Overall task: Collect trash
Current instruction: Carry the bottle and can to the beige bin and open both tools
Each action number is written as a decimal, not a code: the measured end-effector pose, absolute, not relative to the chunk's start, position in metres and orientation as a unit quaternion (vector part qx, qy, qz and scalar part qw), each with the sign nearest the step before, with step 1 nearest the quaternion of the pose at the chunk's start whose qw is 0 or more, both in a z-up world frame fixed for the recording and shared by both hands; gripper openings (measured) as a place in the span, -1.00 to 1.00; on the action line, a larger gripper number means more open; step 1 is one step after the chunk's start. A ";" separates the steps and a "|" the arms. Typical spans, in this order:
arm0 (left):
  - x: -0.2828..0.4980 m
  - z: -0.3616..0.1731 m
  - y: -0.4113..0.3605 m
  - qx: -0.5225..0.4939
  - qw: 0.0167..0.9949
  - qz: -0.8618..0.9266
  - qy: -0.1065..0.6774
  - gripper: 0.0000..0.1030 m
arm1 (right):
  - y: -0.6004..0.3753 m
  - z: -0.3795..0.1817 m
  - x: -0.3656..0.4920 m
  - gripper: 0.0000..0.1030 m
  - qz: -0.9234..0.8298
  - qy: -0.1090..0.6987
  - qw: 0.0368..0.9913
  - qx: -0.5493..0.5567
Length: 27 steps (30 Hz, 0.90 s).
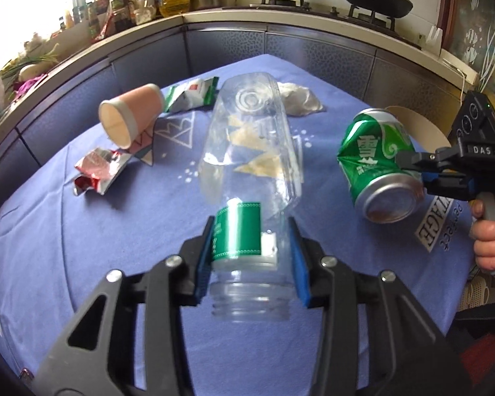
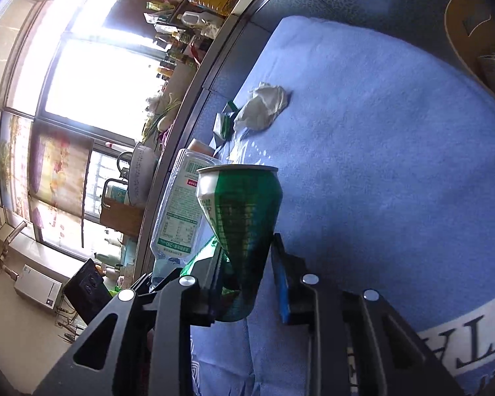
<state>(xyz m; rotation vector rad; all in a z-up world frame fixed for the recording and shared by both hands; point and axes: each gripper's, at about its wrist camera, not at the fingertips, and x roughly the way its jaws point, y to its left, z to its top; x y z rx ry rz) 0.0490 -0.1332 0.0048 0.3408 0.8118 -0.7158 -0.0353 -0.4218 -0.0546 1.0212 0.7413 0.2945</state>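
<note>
Gripping a clear plastic bottle with a green label [image 1: 247, 178] in the left gripper [image 1: 252, 257], and a dented green drink can [image 1: 379, 165] in the right gripper [image 2: 247, 274], both lifted off the blue tablecloth [image 1: 82, 247]. Leaving pink paper cup [image 1: 132, 115], red foil wrapper [image 1: 99, 171], green packet [image 1: 191, 94], crumpled white tissue [image 1: 297, 97] lying uncollected.

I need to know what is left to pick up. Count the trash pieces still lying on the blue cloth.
4: pink paper cup on its side, far left; green-and-white wrapper beside it; crumpled white tissue at the far edge; red foil wrapper, nearer left. More may hide behind the held clear plastic bottle.
</note>
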 end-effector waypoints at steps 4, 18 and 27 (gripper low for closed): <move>0.041 0.012 -0.173 0.176 0.832 -0.371 0.373 -0.24 | -0.455 -0.055 -0.053 -0.47 0.113 0.322 0.803 0.489; 0.016 0.010 -0.354 0.233 0.769 -0.483 0.349 -0.24 | -0.591 -0.055 -0.128 -0.47 -0.045 0.231 0.834 0.499; 0.004 -0.013 -0.440 0.264 0.730 -0.509 0.372 -0.24 | -0.642 -0.062 -0.156 -0.47 -0.151 0.208 0.854 0.452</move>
